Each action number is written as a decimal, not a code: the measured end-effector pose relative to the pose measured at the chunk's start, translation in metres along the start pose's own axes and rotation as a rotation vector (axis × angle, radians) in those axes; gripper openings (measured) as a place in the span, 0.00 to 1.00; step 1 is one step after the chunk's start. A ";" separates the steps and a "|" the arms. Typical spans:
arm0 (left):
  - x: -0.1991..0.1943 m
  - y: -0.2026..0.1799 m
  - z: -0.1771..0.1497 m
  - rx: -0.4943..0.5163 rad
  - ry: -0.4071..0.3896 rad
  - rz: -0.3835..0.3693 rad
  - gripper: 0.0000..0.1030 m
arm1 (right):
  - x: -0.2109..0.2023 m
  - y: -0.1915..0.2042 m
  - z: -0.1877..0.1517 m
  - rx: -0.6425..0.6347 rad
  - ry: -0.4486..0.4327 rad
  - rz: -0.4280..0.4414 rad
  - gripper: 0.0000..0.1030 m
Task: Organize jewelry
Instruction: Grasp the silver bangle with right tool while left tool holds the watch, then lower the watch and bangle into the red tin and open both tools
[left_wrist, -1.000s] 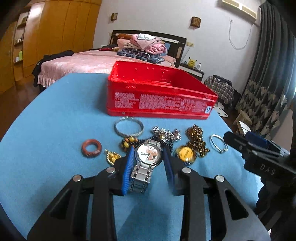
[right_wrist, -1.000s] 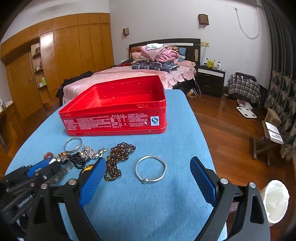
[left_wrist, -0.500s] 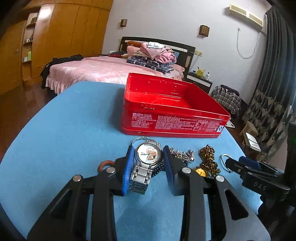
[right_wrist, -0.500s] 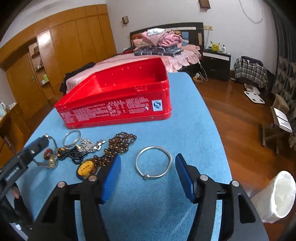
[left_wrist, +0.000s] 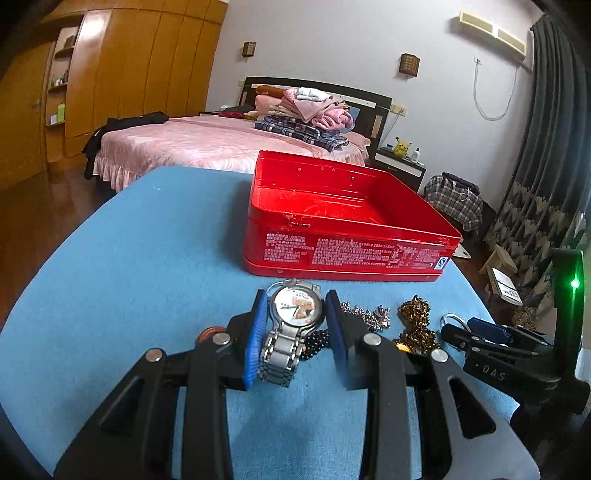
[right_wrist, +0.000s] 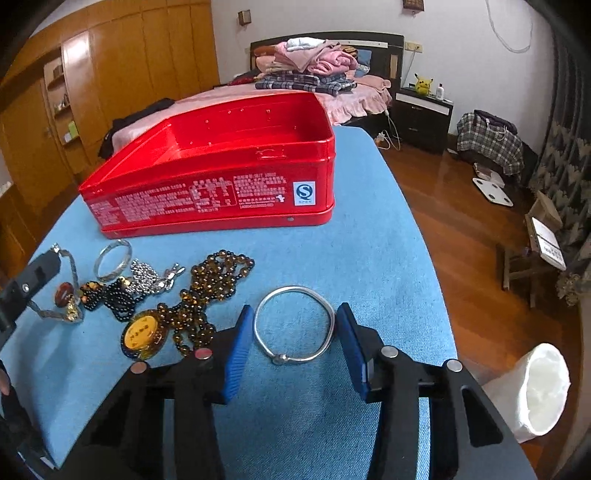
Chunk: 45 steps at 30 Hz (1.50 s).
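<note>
Up front, the left gripper (left_wrist: 295, 325) is clamped on a silver watch (left_wrist: 293, 317), its blue pads pressing both sides of the case while the metal band hangs down between the fingers; the watch sits on the near side of the red tin (left_wrist: 347, 225), short of its printed front wall; the right gripper (right_wrist: 295, 343) has its jaws partly closed around a silver bangle (right_wrist: 295, 325) lying flat on the blue tabletop (right_wrist: 369, 258), the pads just beside the ring on each side, though whether they touch it cannot be told; the bangle lies in front of the tin, near its right corner; left of the bangle, also in front of the tin, are a brown bead necklace (right_wrist: 207, 291) with a yellow pendant (right_wrist: 142, 332), a dark bead strand (right_wrist: 118, 299), a silver chain (right_wrist: 151, 277) and a second silver ring (right_wrist: 112, 258).
</note>
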<state>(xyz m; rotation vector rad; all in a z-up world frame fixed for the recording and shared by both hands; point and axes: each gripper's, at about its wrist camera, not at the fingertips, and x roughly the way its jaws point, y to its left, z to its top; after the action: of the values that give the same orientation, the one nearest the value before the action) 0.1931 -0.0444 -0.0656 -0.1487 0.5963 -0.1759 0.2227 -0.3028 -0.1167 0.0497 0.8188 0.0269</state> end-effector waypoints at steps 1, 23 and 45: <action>0.000 0.000 0.000 0.000 0.000 0.000 0.29 | -0.001 0.000 0.000 -0.001 0.001 -0.002 0.44; -0.006 -0.015 0.038 0.019 -0.068 -0.016 0.29 | -0.051 0.013 0.051 -0.029 -0.169 -0.017 0.44; 0.056 -0.024 0.114 0.013 -0.114 -0.067 0.29 | -0.033 0.045 0.128 -0.071 -0.291 0.034 0.44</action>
<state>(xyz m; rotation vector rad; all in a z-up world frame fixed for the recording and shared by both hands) 0.3001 -0.0691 0.0015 -0.1656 0.4766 -0.2345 0.2929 -0.2633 -0.0029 -0.0002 0.5259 0.0791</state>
